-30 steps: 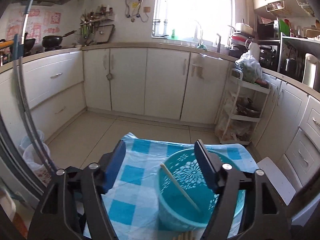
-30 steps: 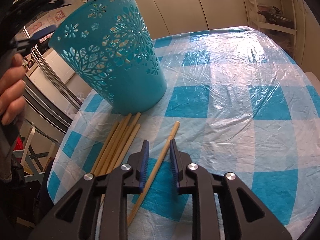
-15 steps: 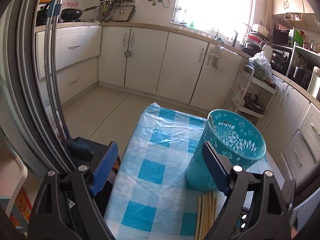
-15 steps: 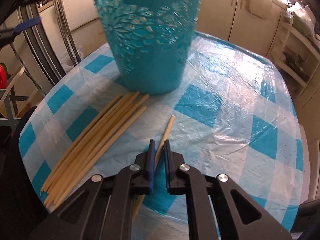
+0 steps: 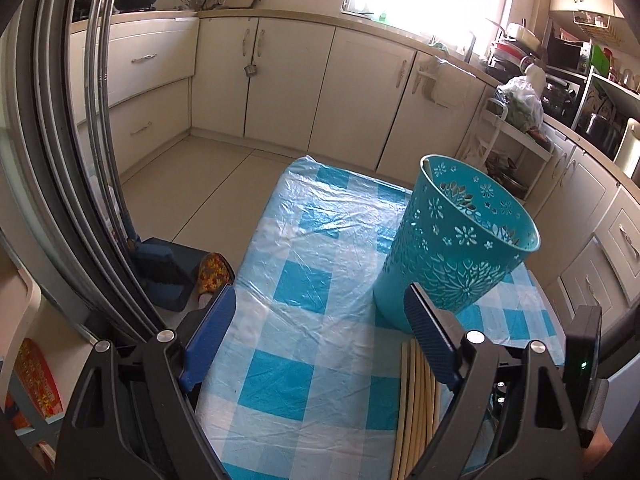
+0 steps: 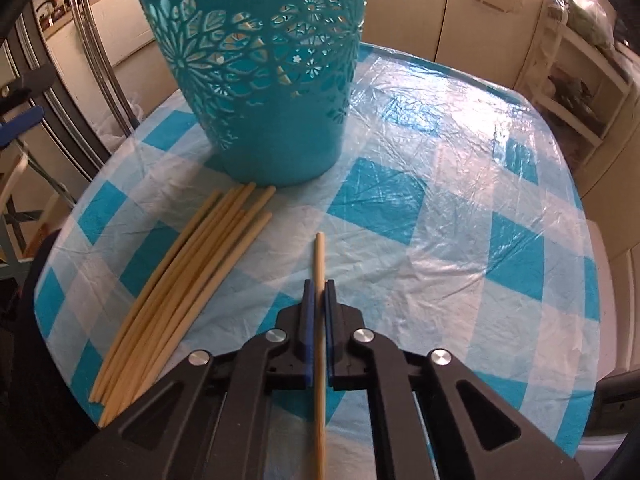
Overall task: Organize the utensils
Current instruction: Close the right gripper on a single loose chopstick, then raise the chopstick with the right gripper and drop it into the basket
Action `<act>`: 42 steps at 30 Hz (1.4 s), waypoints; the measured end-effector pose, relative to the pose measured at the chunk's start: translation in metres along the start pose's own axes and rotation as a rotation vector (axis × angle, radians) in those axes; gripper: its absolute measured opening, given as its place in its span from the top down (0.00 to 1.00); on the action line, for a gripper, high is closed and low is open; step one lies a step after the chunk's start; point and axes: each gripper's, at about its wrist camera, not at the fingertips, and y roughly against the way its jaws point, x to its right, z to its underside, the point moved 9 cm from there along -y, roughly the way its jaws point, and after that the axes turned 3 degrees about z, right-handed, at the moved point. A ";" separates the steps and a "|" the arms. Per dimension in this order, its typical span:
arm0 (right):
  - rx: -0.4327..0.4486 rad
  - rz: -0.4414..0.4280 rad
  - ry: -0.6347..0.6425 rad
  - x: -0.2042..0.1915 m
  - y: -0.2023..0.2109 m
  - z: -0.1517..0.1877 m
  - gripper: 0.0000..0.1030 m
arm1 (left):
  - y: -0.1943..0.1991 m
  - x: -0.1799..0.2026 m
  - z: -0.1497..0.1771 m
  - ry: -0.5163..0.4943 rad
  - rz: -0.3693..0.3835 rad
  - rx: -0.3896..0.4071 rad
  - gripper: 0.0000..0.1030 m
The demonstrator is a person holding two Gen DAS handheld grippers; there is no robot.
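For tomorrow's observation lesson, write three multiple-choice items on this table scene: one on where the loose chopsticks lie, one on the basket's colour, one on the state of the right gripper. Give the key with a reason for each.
1. Where does the bundle of chopsticks lie?
A. Inside the basket
B. On the tablecloth, in front of the basket
C. On the floor

2. What colour is the basket?
A. Teal
B. Red
C. White

3. What is the state of the right gripper?
A. Wide open over a bare cloth
B. Shut on the basket's rim
C. Shut on a single chopstick

Key:
1 B: the bundle rests flat on the checked tablecloth, its far ends close to the basket's base.
2 A: its cut-out flower wall is teal in both views.
3 C: the blue pads press either side of the single chopstick, which runs on past them.
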 end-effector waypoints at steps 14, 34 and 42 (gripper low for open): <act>0.402 -0.410 -0.259 -0.007 0.146 -0.064 0.95 | 0.001 0.007 0.020 -0.024 -0.001 -0.071 0.18; 0.729 -0.114 -0.324 0.004 0.128 -0.230 0.94 | 0.009 -0.008 0.022 0.055 0.019 -0.074 0.17; 0.680 -0.119 -0.307 0.008 0.123 -0.210 0.94 | 0.007 -0.004 0.025 0.057 0.026 -0.082 0.17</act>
